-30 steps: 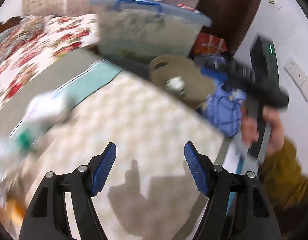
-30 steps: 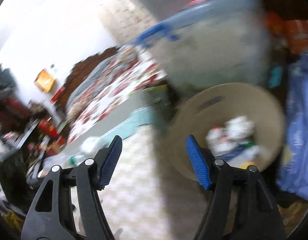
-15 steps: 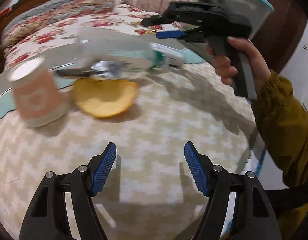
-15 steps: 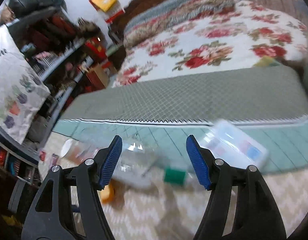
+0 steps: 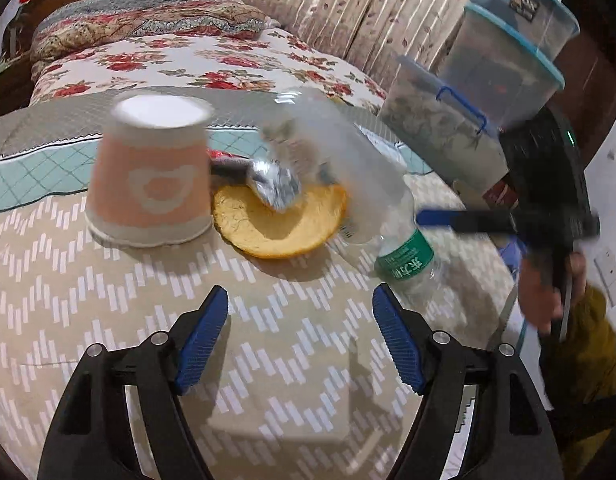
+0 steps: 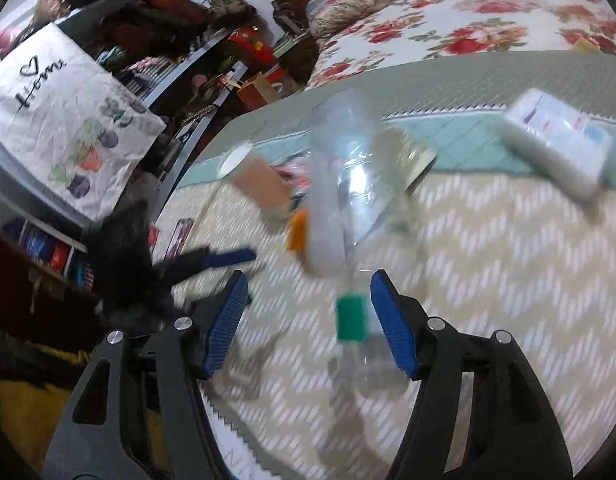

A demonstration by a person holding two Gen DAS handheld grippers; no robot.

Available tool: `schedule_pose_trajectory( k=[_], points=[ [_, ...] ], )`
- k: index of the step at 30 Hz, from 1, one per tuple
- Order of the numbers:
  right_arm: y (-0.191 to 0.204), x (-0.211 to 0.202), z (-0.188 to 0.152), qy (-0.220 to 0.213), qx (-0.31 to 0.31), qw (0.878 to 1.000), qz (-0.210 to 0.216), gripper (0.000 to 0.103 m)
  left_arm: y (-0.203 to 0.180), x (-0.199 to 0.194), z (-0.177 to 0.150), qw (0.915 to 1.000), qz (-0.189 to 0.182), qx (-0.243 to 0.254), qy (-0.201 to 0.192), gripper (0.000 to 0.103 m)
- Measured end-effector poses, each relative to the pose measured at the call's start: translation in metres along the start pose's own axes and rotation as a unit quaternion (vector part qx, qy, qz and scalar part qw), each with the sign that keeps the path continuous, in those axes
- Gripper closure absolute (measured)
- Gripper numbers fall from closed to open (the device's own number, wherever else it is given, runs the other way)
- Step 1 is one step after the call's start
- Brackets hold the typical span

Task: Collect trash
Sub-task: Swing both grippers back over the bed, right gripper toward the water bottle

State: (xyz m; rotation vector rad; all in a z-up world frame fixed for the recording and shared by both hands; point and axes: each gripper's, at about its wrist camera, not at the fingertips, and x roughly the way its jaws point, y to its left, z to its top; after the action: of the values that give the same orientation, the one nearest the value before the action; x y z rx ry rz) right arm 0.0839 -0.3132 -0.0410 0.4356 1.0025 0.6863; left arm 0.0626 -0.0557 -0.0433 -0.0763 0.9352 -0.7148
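A clear plastic bottle (image 5: 360, 192) with a green label lies on the zigzag-patterned cloth; it also shows in the right wrist view (image 6: 340, 200), its neck between my right fingertips. Beside it lie an orange peel (image 5: 280, 224), a crumpled foil ball (image 5: 276, 184) and an upside-down pink paper cup (image 5: 148, 184). My left gripper (image 5: 300, 336) is open and empty, short of the peel. My right gripper (image 6: 308, 316) is open around the bottle's label end; it also appears at the right of the left wrist view (image 5: 508, 220).
A tissue pack (image 6: 560, 140) lies on the teal quilt behind the bottle. Stacked clear storage boxes (image 5: 468, 120) stand at the back right. A floral bedspread (image 5: 188, 60) lies behind. Cluttered shelves (image 6: 108, 80) stand to the left in the right wrist view.
Both grippers swung from the bin toward the trash and came closer. The right gripper dropped low, and the bottle's label end now sits between its fingers. Both stayed open.
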Motion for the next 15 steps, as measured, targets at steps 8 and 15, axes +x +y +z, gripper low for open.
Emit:
schedule_pose_trajectory(
  k=[8,15],
  points=[
    [0.014,0.002,-0.026,-0.058,0.001,0.992,-0.115,0.036,0.006,-0.012,-0.008,0.9999,0.012,-0.004,-0.006,0.031],
    [-0.006,0.006,-0.030,-0.080,0.060,0.987,-0.129,0.037,0.013,-0.011,-0.012,0.9999,-0.003,-0.012,-0.002,0.031]
  ],
)
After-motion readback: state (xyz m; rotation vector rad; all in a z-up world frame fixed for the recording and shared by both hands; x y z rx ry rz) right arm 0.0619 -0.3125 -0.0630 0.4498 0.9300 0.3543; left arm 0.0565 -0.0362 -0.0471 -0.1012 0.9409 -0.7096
